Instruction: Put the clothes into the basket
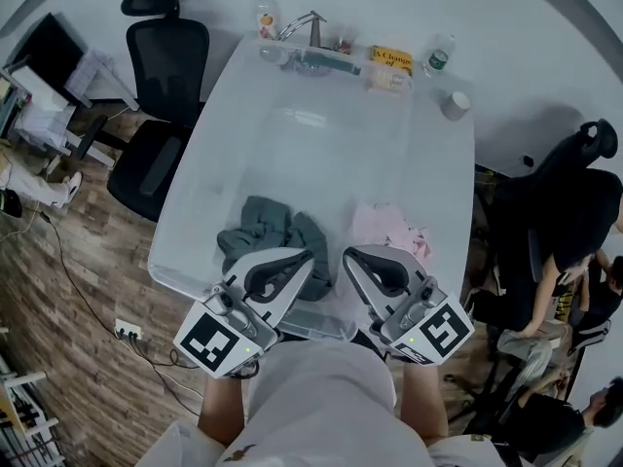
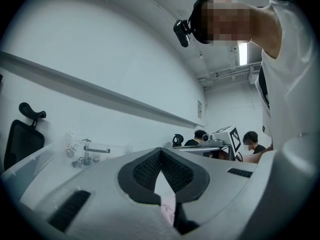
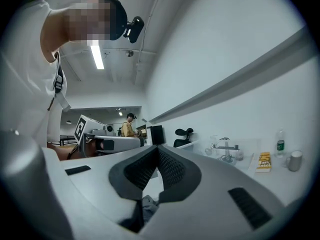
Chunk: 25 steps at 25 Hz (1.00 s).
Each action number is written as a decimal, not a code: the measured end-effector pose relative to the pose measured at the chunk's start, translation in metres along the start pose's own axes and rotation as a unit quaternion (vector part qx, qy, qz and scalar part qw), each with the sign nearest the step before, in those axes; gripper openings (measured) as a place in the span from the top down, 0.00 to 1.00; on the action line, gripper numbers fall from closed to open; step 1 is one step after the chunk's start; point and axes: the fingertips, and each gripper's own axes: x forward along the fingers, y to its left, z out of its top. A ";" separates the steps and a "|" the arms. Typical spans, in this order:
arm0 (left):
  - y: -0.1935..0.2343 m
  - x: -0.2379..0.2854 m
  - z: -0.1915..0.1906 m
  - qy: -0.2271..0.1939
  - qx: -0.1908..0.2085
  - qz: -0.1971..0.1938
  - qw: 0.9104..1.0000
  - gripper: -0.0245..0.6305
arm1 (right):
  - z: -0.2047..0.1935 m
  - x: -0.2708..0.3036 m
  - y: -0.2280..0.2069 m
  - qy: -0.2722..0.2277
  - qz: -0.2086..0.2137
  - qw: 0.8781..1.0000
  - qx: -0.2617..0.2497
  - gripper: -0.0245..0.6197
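A grey-green garment [image 1: 265, 228] lies crumpled on the white table [image 1: 321, 144] near its front edge. A pink garment [image 1: 389, 228] lies to its right. My left gripper [image 1: 307, 258] hovers at the grey garment's near right side. Its jaws meet at the tips [image 2: 161, 151] with nothing between them, and pink cloth [image 2: 168, 210] shows through the gap below. My right gripper [image 1: 348, 257] is beside it, left of the pink garment, also shut [image 3: 158, 148] and empty, with grey cloth [image 3: 148, 204] showing beneath. A clear container [image 1: 313, 324], perhaps the basket, sits between the grippers at the table's near edge.
At the table's far end stand a faucet [image 1: 311, 27], a yellow box [image 1: 391, 58], a bottle [image 1: 440, 54] and a cup [image 1: 455, 104]. A black office chair [image 1: 161, 95] is at the left and another [image 1: 584, 163] at the right. Seated people [image 1: 560, 261] are at the right.
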 end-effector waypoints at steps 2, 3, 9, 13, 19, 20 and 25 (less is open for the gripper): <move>-0.007 0.013 0.000 0.003 0.002 -0.020 1.000 0.95 | 0.006 -0.013 -0.009 -0.016 -0.020 1.000 0.001 0.95; -0.011 0.020 0.001 0.005 0.003 -0.030 1.000 0.95 | 0.008 -0.019 -0.014 -0.024 -0.031 0.999 0.000 0.95; -0.034 0.055 -0.002 0.019 0.009 -0.087 0.996 0.95 | 0.014 -0.061 -0.042 -0.046 -0.105 0.993 0.003 0.95; -0.048 0.077 -0.007 0.030 0.013 -0.123 0.992 0.95 | 0.012 -0.087 -0.057 -0.044 -0.147 0.988 0.000 0.95; -0.073 0.105 -0.018 0.047 0.014 -0.171 0.984 0.95 | -0.002 -0.116 -0.071 -0.014 -0.197 0.980 -0.016 0.95; -0.078 0.108 -0.020 0.051 0.013 -0.178 0.983 0.95 | -0.006 -0.120 -0.072 -0.004 -0.204 0.979 -0.018 0.95; -0.096 0.126 -0.030 0.072 0.018 -0.206 0.976 0.95 | -0.022 -0.136 -0.079 0.022 -0.229 0.973 -0.020 0.95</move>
